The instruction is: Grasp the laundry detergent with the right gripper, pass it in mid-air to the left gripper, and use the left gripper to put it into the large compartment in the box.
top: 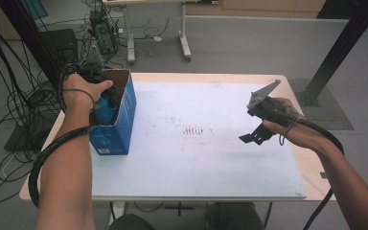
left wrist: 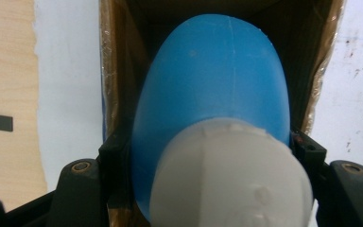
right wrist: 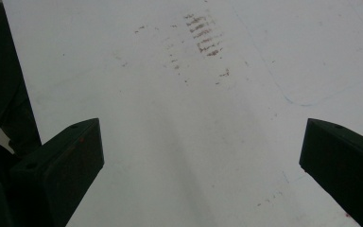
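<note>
- The left claw (left wrist: 212, 189) sits inside the open blue box (top: 117, 132); its brown walls stand close on both sides.
- The blue bottle (left wrist: 212, 80) takes up the room ahead of it.
- Below and ahead of the right claw (right wrist: 201, 156), the white bench (right wrist: 179, 118) lies bare.

Clamped in the left gripper (left wrist: 212, 161), the blue bottle (left wrist: 212, 80) looks like smooth matt plastic, and its white cap (left wrist: 231, 179) is duller plastic. Around it, the box (top: 120, 124) is brown cardboard inside and glossy blue print outside. Below the right gripper (right wrist: 201, 156), the worktop (top: 211, 163) carries a smooth white sheet, scuffed brown, over pale wood.
</note>
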The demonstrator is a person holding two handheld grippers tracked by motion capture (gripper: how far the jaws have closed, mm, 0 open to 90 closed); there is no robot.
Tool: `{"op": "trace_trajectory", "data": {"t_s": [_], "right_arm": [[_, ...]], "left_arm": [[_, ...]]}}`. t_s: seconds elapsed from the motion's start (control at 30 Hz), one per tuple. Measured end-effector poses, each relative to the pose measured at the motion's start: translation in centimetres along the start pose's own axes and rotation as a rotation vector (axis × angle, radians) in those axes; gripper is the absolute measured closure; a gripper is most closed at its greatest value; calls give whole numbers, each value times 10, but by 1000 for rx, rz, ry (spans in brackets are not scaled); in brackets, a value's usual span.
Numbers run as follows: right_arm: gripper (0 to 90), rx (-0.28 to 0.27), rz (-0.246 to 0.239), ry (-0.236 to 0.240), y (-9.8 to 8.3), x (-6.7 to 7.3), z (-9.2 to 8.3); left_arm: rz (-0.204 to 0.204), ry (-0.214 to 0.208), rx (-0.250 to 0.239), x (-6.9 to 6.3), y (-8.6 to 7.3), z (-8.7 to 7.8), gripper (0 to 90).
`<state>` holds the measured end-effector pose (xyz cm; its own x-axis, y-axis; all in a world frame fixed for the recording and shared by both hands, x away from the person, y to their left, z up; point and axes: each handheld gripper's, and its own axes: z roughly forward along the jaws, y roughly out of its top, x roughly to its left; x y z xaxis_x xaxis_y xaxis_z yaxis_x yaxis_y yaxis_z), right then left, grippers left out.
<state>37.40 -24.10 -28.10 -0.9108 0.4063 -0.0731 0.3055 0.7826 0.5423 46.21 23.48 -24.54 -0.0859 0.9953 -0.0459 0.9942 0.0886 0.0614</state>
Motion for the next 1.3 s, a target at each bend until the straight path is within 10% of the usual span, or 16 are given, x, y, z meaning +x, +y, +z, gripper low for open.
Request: {"op": "trace_trajectory", "data": {"t_s": [1.3], "right_arm": [[5,12,-19,2,4,2,3]], "left_arm": [[24,9,9,0,-9,23,358]]}}
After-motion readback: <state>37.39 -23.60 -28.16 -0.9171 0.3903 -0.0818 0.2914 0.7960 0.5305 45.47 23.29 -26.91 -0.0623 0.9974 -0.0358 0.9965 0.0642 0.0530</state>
